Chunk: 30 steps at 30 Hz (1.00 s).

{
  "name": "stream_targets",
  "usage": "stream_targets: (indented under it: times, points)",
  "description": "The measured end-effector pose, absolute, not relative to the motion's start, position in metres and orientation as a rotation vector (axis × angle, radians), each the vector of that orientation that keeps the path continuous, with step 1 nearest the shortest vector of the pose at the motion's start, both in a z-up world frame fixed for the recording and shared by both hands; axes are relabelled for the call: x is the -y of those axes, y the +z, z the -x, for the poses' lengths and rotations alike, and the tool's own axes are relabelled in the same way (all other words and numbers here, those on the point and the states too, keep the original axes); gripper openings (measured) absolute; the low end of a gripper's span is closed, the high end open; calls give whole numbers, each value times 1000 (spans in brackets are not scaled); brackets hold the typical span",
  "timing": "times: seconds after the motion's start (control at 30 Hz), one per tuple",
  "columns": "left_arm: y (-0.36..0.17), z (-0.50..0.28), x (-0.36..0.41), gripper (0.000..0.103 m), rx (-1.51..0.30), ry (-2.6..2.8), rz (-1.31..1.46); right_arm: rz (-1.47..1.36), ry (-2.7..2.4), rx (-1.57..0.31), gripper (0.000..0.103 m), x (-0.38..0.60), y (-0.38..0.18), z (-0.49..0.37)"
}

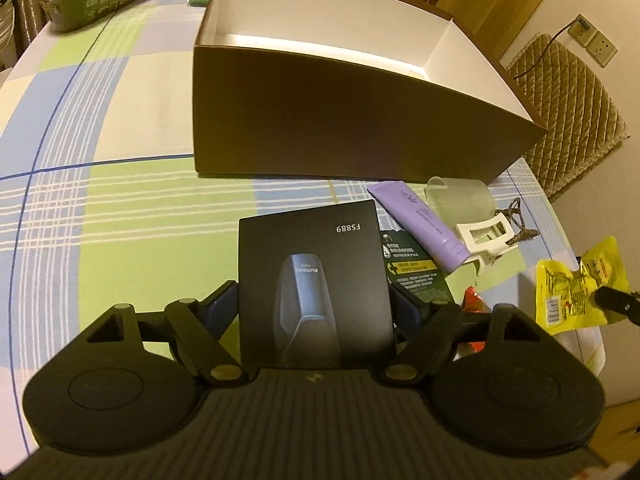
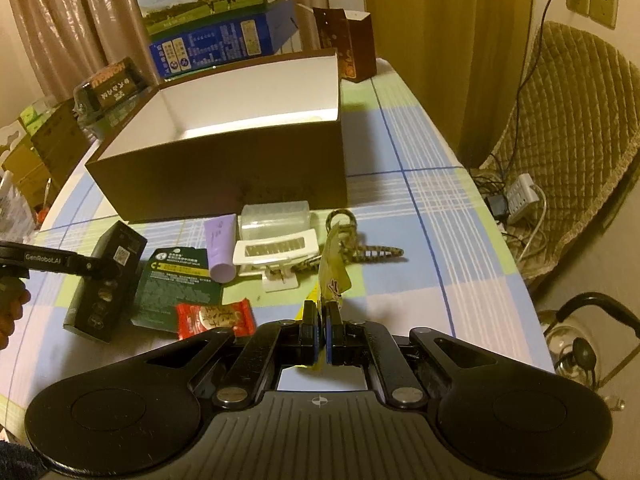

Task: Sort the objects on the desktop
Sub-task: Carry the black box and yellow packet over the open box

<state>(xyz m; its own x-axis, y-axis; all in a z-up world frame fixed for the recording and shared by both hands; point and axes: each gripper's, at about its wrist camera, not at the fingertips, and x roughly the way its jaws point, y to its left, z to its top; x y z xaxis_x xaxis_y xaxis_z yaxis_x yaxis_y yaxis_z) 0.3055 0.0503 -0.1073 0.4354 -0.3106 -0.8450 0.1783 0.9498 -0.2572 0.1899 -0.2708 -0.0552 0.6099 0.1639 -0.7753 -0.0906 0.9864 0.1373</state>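
We see the left gripper [image 1: 316, 304] clamped on a matte black shaver box [image 1: 314, 276], flat rectangular card, printed FS889, held just above the plaid tablecloth [image 1: 120, 208]. The right gripper [image 2: 321, 320] pinches a thin crinkly yellow snack packet [image 2: 334, 276], edge-on between its near-closed fingers. Ahead stands the big brown carton [image 1: 340, 128], open top, smooth white inside. Between it and us lie a lilac tube [image 1: 420, 224], a translucent ribbed cup [image 1: 460, 200] on its side, a white hair claw [image 2: 276, 250], a dark green sachet [image 2: 178, 284], a red wrapper [image 2: 216, 320] and a braided cord [image 2: 360, 250]
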Motion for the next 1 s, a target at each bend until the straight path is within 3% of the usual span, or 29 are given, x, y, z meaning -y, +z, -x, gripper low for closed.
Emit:
stream_targets:
  times: [0.43, 1.0]
  points:
    - [-70, -289, -58, 76, -995, -304, 103, -74, 187, -853, 0, 272, -36, -195]
    - [8, -322, -54, 76, -805, -352, 96, -23, 270, -640, 0, 260, 38, -245]
